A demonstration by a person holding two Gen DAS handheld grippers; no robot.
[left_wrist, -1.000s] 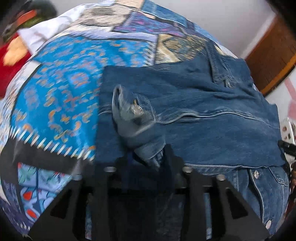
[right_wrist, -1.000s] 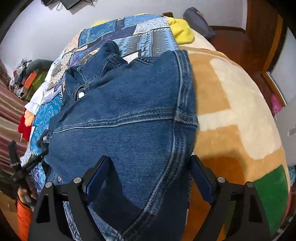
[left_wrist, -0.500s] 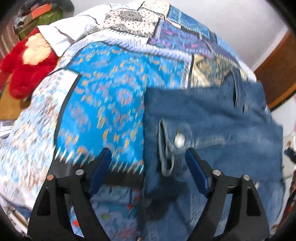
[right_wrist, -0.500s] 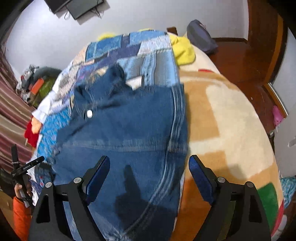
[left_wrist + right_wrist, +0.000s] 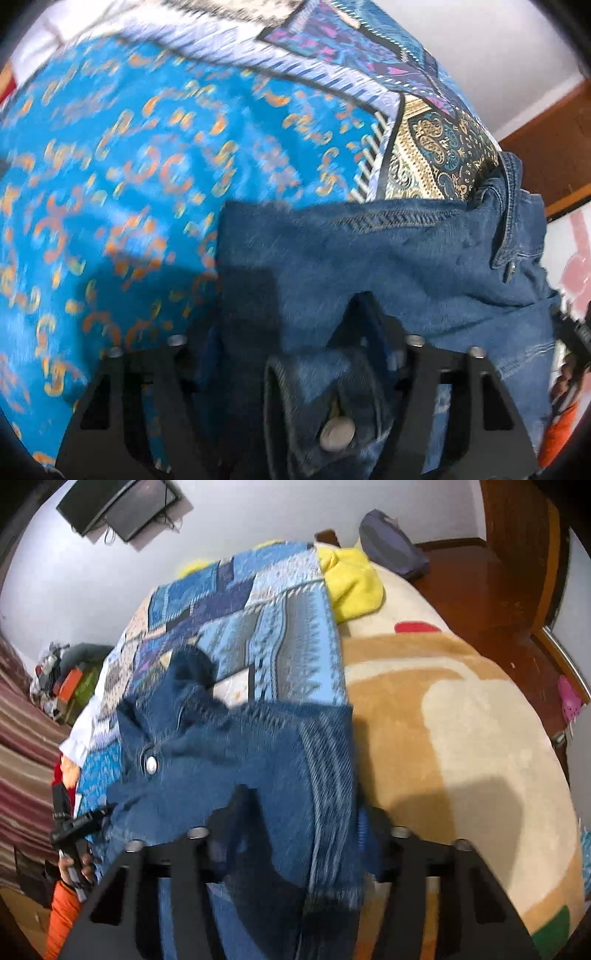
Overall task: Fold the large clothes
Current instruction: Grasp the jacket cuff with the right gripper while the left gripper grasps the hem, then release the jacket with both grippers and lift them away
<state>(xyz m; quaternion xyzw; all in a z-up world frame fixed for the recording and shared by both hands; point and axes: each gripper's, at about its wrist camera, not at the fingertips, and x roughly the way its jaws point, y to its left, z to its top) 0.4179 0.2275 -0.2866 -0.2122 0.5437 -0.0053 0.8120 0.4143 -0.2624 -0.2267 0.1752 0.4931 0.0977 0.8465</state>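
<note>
Denim jacket [image 5: 388,266] lies bunched between both tools' fingers on the bed.

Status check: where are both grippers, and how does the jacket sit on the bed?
Left gripper shut on jacket cuff. Right gripper shut on jacket hem. Jacket partly folded on the quilt. Nothing in the way.
</note>
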